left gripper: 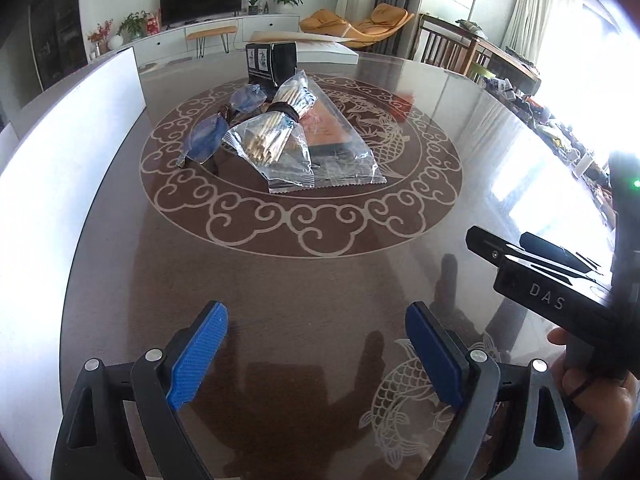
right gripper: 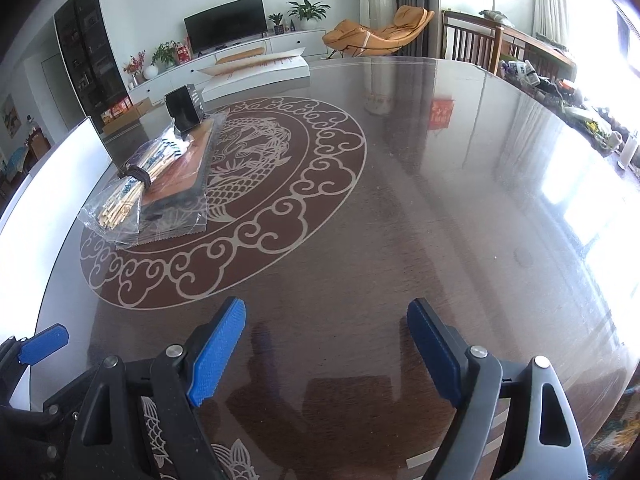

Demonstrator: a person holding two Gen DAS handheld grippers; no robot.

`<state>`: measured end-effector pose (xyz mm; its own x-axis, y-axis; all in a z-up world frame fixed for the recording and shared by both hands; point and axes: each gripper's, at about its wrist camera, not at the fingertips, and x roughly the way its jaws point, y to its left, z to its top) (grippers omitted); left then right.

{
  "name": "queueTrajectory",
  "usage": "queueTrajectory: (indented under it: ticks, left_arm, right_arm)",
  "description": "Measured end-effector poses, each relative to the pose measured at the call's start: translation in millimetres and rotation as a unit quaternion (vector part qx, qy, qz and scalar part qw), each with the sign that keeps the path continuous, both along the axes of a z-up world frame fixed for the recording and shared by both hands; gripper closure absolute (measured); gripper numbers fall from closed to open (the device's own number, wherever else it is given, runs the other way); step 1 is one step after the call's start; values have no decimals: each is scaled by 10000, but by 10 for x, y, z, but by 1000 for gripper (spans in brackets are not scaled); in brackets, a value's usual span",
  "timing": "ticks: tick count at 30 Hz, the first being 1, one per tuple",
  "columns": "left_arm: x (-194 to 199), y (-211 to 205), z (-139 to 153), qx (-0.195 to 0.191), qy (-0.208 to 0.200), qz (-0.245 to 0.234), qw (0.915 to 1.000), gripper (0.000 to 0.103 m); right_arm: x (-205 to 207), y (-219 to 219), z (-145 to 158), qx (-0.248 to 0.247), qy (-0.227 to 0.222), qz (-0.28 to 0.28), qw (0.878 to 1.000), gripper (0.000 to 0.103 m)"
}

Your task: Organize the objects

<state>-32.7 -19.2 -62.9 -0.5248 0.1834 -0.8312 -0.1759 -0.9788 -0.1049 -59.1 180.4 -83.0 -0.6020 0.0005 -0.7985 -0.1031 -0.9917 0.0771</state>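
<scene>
A pile of objects lies at the centre of the round glass-topped table (left gripper: 320, 248). It holds a clear bag of wooden chopsticks (left gripper: 272, 136) bound with a dark band, a flat orange and black packet in clear wrap (left gripper: 336, 140), blue-lensed glasses (left gripper: 216, 132) and a black box (left gripper: 272, 62) behind. In the right wrist view the chopsticks (right gripper: 128, 196), the packet (right gripper: 180, 176) and the box (right gripper: 185, 110) sit at far left. My left gripper (left gripper: 316, 356) is open and empty, well short of the pile. My right gripper (right gripper: 326, 354) is open and empty over bare table.
A white board (left gripper: 60, 168) stands along the table's left edge. The right gripper's black body (left gripper: 552, 280) hangs at the right of the left view. Beyond the table are a TV stand, an orange lounge chair (right gripper: 376, 34) and a cluttered wooden table (right gripper: 540, 68).
</scene>
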Motion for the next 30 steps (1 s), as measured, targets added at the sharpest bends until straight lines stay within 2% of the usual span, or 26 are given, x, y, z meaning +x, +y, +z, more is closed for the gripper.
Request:
queueTrajectory:
  ticks: [4, 12, 17, 18, 19, 20, 30]
  left_arm:
    - [-89, -91, -83, -65, -5, 146, 9999, 12]
    - [-109, -64, -126, -513, 267, 9, 9983, 12]
    - [-113, -82, -131, -480, 315, 12, 9984, 10]
    - [-120, -76, -133, -485, 309, -4, 9983, 7]
    - [-131, -72, -141, -507, 277, 3, 9983, 1]
    - [-143, -78, -149, -507, 234, 39, 9984, 0]
    - [-145, -79, -146, -504, 252, 82, 9984, 0]
  right_arm:
    - [-2, 6, -27, 74, -39, -63, 9999, 18]
    - [0, -43, -49, 219, -67, 30, 9997, 9]
    - [-4, -39, -41, 142, -44, 48, 9999, 6]
    - [-7, -40, -44, 146, -55, 43, 9999, 4]
    - [-9, -42, -46, 149, -64, 37, 9999, 3]
    - [-11, -44, -46, 145, -64, 37, 9999, 3]
    - [-35, -83, -69, 307, -144, 100, 9994, 0]
